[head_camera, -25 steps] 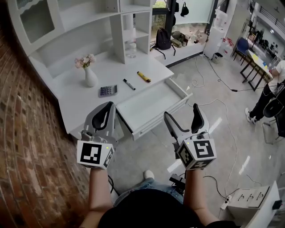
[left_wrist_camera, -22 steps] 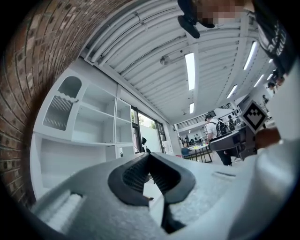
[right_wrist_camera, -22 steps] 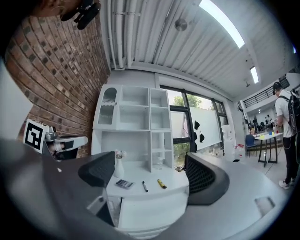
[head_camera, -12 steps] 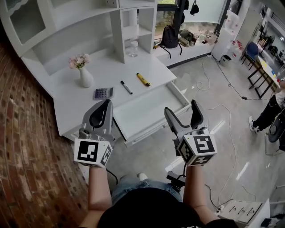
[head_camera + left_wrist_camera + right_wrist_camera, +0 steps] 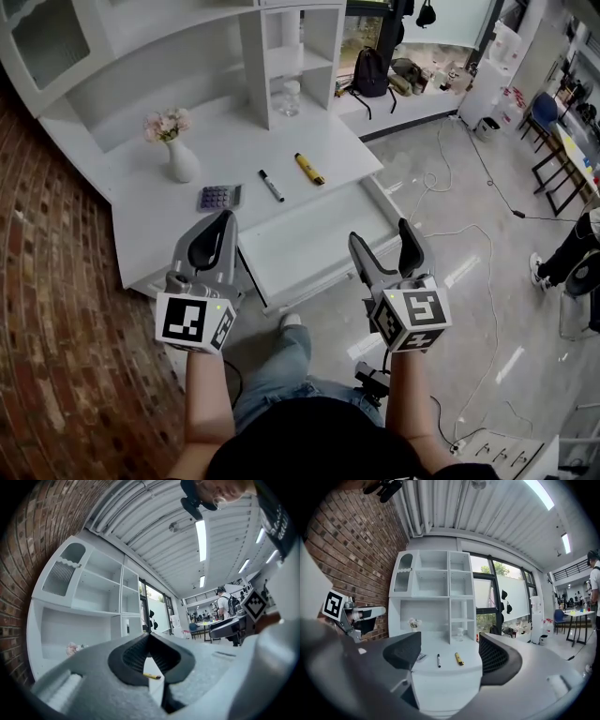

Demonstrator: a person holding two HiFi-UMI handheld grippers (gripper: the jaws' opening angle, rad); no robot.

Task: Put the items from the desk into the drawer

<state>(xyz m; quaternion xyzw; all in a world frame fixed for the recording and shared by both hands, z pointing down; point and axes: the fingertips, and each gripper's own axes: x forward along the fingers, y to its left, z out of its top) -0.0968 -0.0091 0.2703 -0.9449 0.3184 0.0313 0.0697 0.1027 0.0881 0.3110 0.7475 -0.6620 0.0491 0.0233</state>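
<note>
On the white desk [image 5: 150,220] lie a grey calculator [image 5: 221,197], a black marker [image 5: 272,185] and a yellow highlighter [image 5: 309,169]. The drawer [image 5: 309,246] below the desk's front edge is pulled out and looks empty. My left gripper [image 5: 225,225] is shut with nothing in it, hovering short of the desk's front left. My right gripper [image 5: 382,236] is open over the floor in front of the drawer; its jaws have just been closing, with nothing between them. The right gripper view shows the marker [image 5: 438,660], highlighter [image 5: 459,658] and calculator [image 5: 421,656] ahead, beyond the gripper [image 5: 450,651].
A white vase of flowers [image 5: 180,157] stands at the desk's back left and a glass jar [image 5: 290,97] in the shelf unit. A brick wall [image 5: 47,309] runs along the left. Cables [image 5: 469,244] trail over the floor, and a person [image 5: 577,258] stands far right.
The desk and drawer have come nearer as the person steps forward, a leg now showing below. Both grippers have advanced toward the desk. The right jaws stand a little narrower.
</note>
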